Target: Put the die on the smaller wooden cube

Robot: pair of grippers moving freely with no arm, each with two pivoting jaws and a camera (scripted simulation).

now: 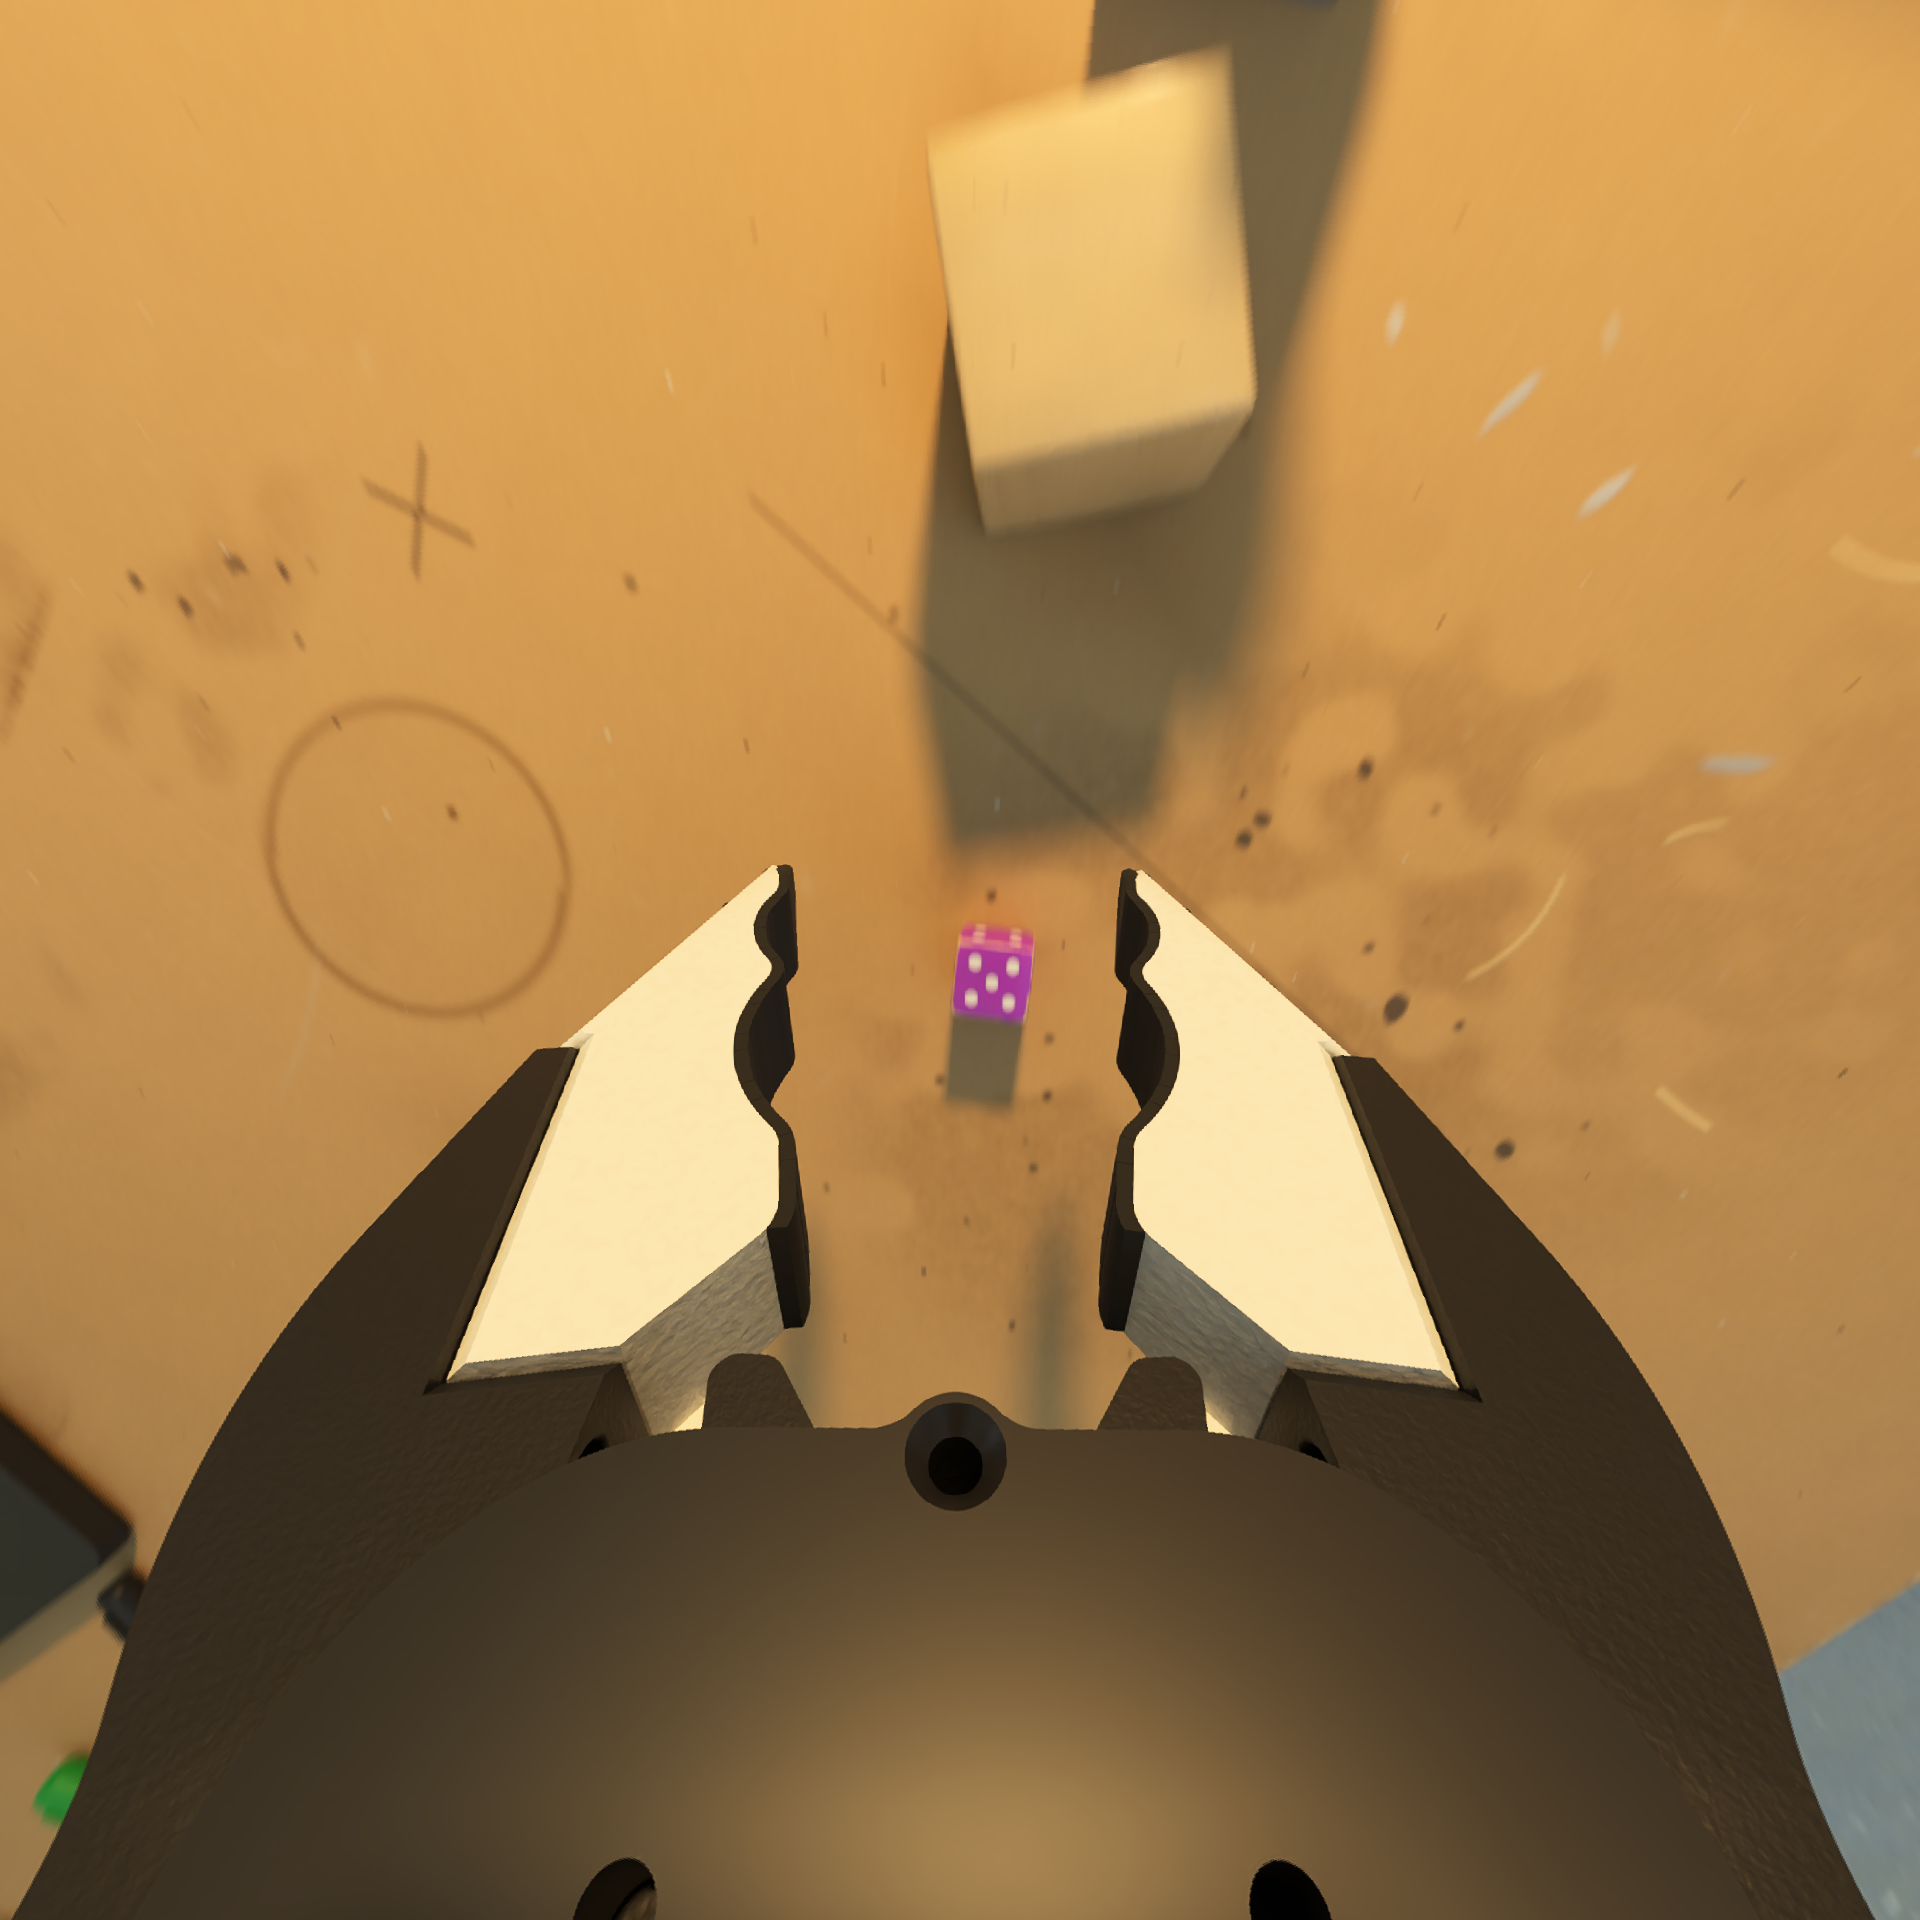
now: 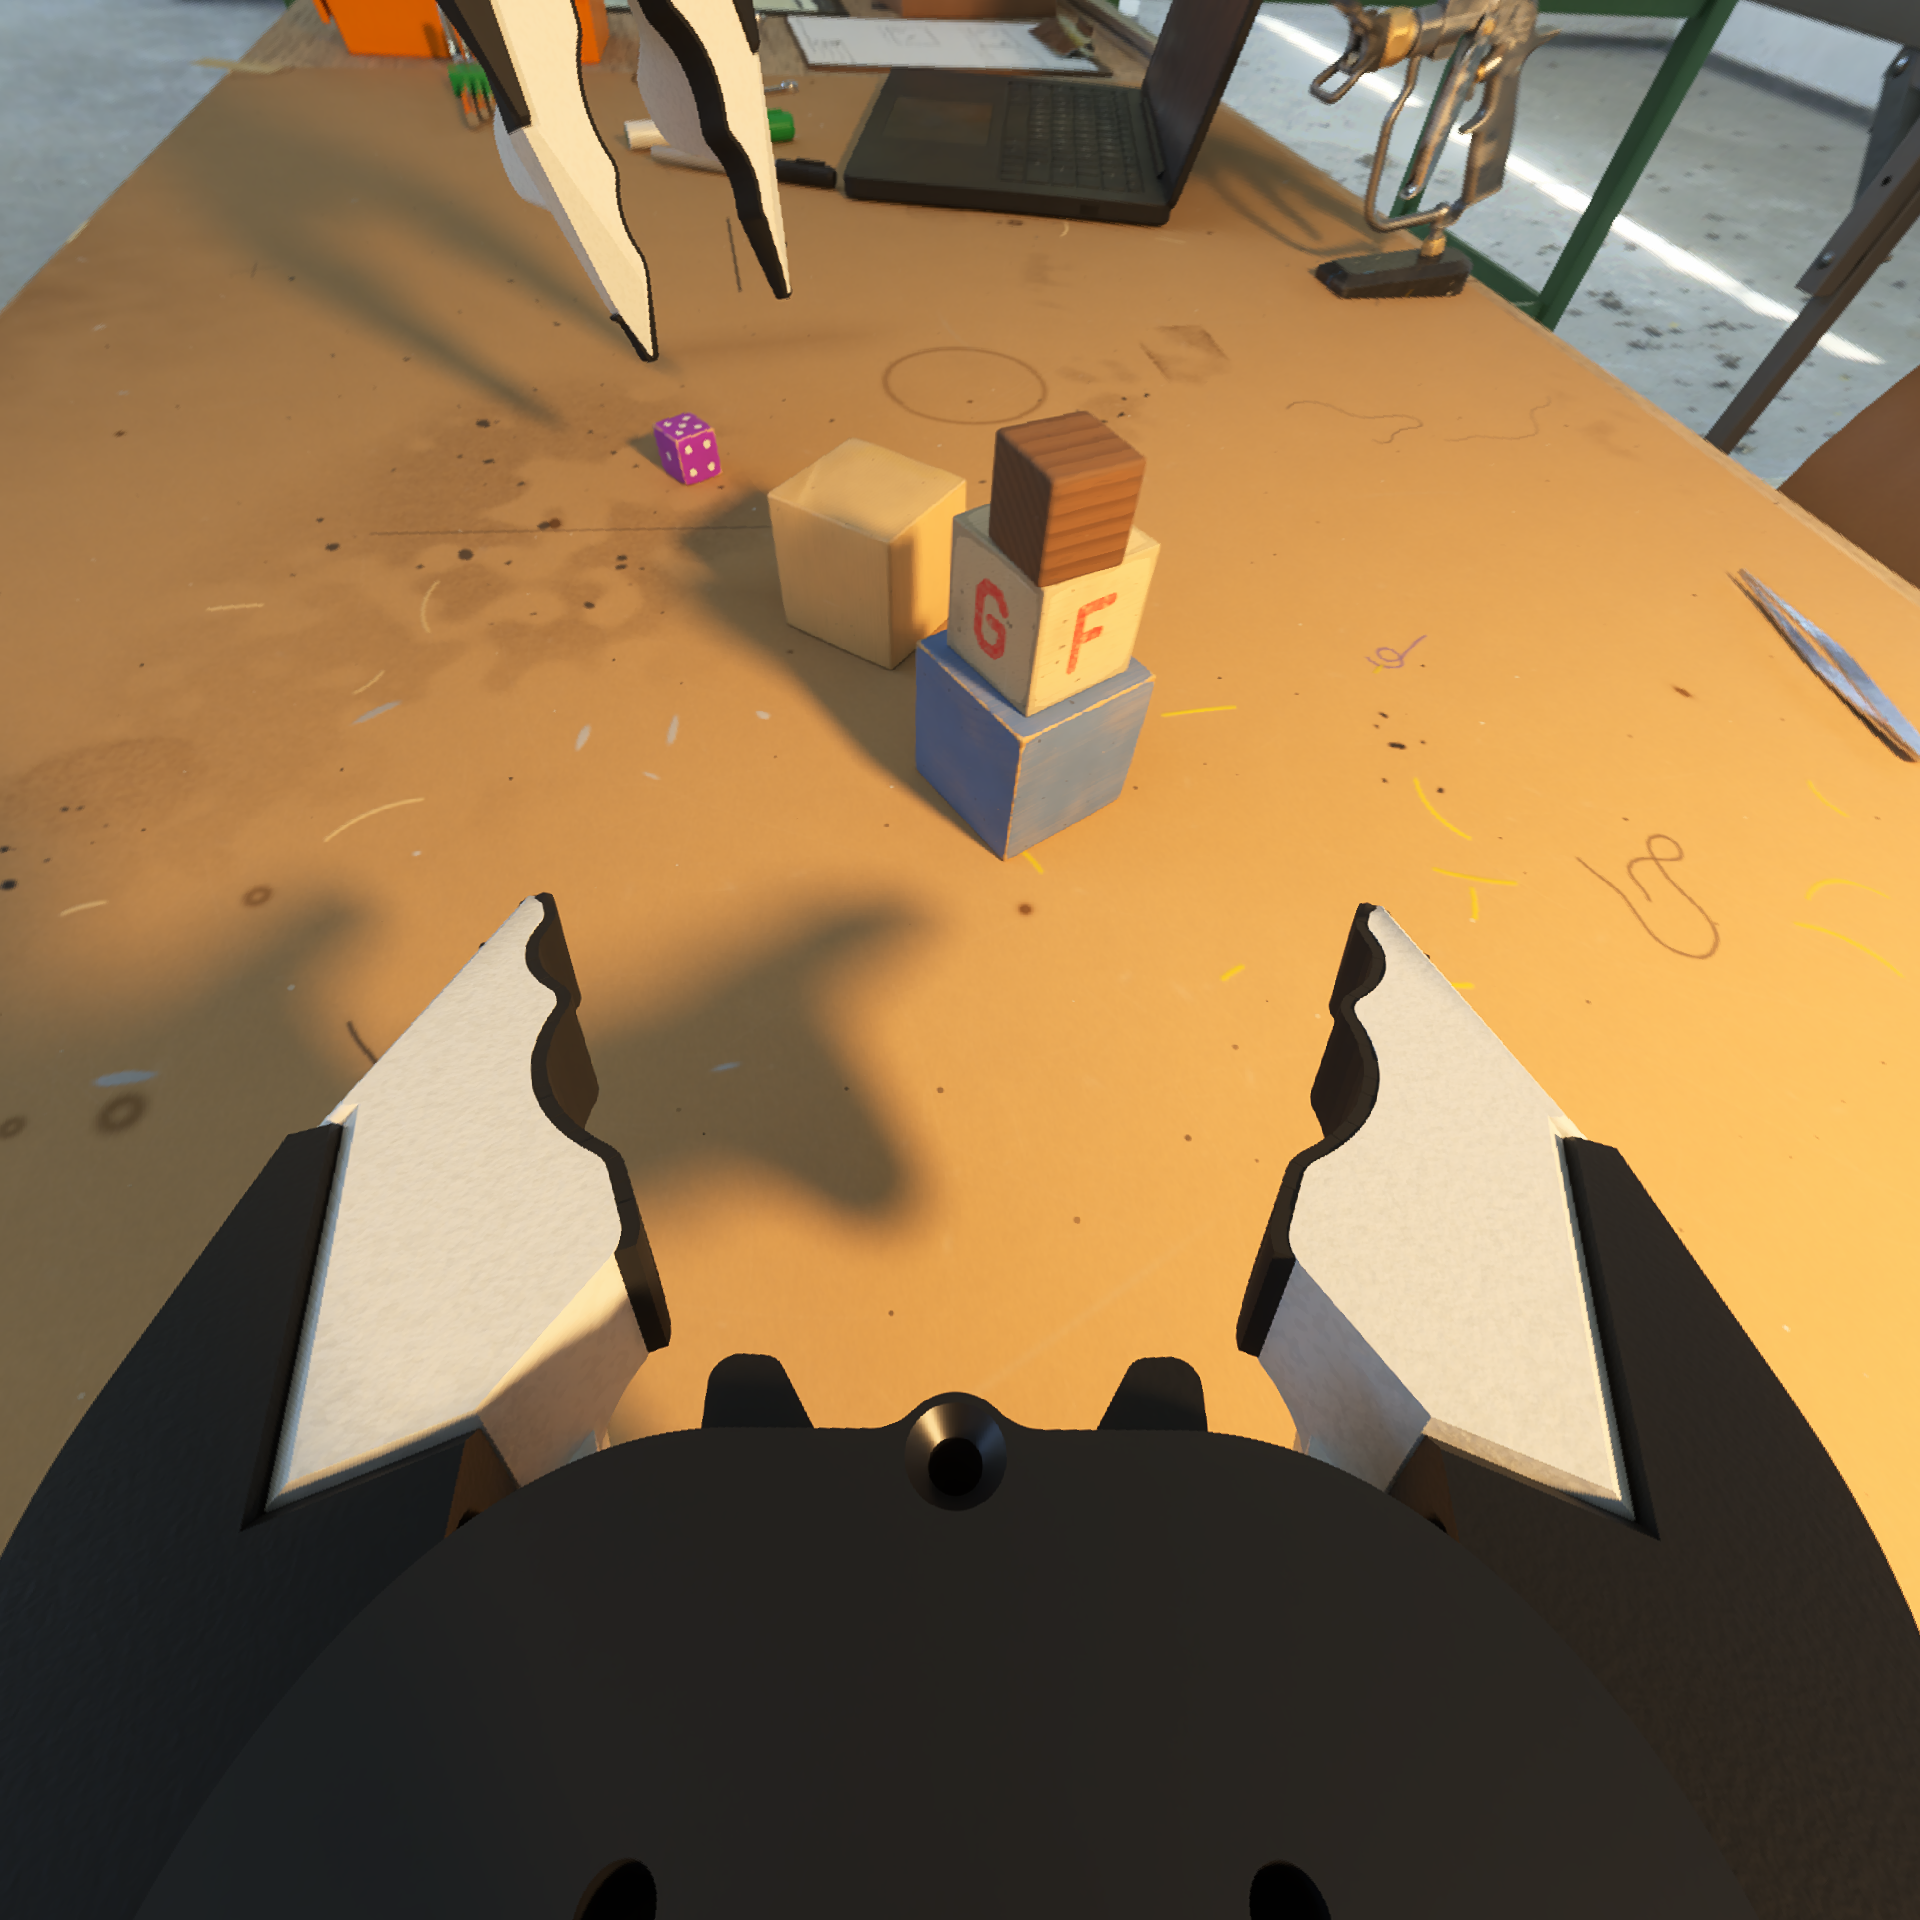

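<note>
The purple die (image 1: 992, 974) sits on the table (image 2: 312, 727), below the left gripper (image 1: 956, 883), jaws parted and empty; right gripper (image 2: 954, 904) gapes wide, empty; the lettered block (image 2: 1049, 623) carries red characters, brown cube (image 2: 1065, 494) atop.

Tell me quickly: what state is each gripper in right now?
Left gripper: open, empty, poised above the purple die.
Right gripper: open wide, empty, away from the blocks.
</note>
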